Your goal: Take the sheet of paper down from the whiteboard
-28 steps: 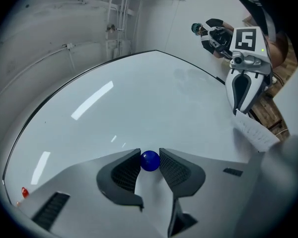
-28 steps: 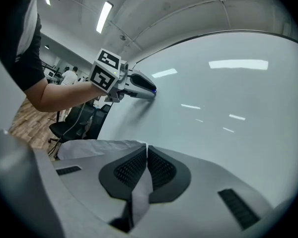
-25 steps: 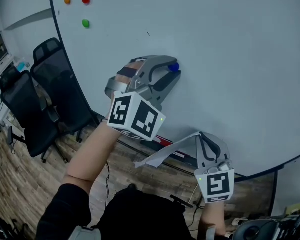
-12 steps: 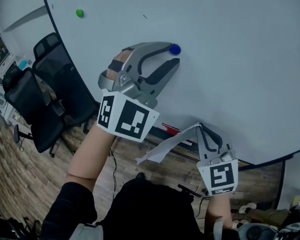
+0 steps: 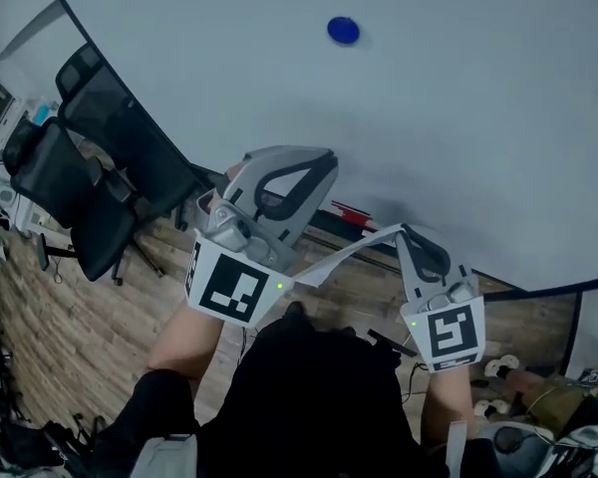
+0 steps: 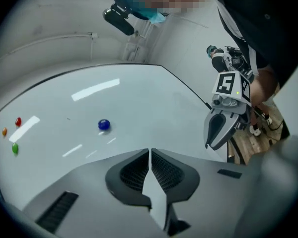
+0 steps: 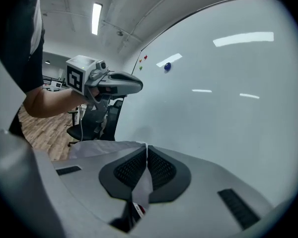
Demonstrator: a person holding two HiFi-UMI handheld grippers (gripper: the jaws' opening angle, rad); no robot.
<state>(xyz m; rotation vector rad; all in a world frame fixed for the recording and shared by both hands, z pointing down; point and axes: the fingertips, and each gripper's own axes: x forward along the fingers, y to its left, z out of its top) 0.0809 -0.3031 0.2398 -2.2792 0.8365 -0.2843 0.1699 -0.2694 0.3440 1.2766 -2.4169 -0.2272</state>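
Since the left gripper (image 6: 149,155) has just been closing onto the sheet of paper (image 7: 97,148) that the right gripper (image 7: 146,150) already pinches, lower both evenly, without tugging apart.

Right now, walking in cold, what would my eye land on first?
A sheet of paper, already off the whiteboard, is held low in the head view. The right gripper is shut on one end, and the left gripper has just been closing its jaws on the other. A blue magnet sits on the board above them.
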